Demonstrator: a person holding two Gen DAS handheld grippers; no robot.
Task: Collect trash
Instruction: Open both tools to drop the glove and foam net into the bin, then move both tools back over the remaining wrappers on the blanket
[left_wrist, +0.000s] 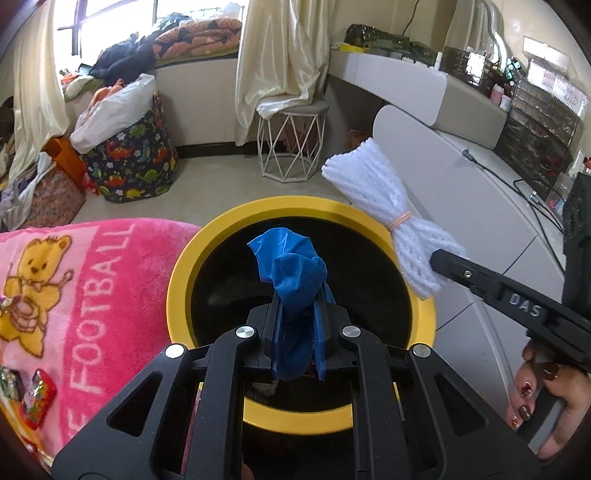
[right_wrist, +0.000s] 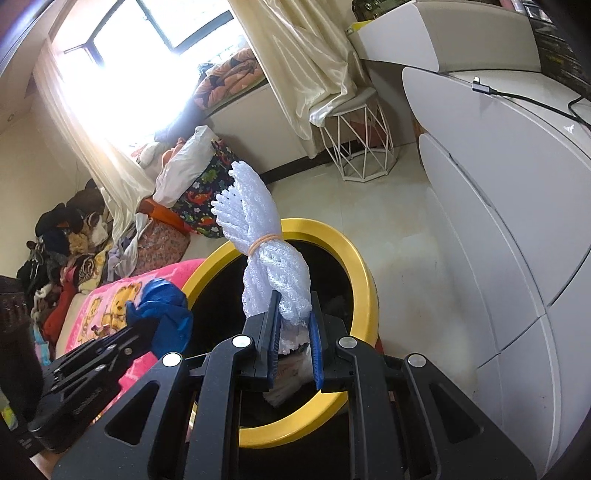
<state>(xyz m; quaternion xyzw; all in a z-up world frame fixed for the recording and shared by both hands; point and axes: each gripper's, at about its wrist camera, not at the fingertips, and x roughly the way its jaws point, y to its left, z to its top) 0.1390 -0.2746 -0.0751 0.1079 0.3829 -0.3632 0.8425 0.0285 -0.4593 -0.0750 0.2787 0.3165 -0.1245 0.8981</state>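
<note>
A round bin with a yellow rim (left_wrist: 207, 236) and black inside stands on the floor right below both grippers; it also shows in the right wrist view (right_wrist: 364, 266). My left gripper (left_wrist: 298, 314) is shut on a crumpled blue glove (left_wrist: 291, 266) and holds it over the bin's opening. My right gripper (right_wrist: 293, 314) is shut on a bundle of white foam netting (right_wrist: 255, 221) tied with an orange rubber band, held over the bin's right side. In the left wrist view the netting (left_wrist: 373, 192) and right gripper come in from the right. The blue glove (right_wrist: 162, 310) shows at the left in the right wrist view.
A pink blanket (left_wrist: 92, 295) with candy wrappers (left_wrist: 37, 398) lies left of the bin. A white cabinet (right_wrist: 498, 221) stands to the right. A white wire stool (left_wrist: 291, 144), a dinosaur-print bag (left_wrist: 129, 162) and piles of clothes stand behind.
</note>
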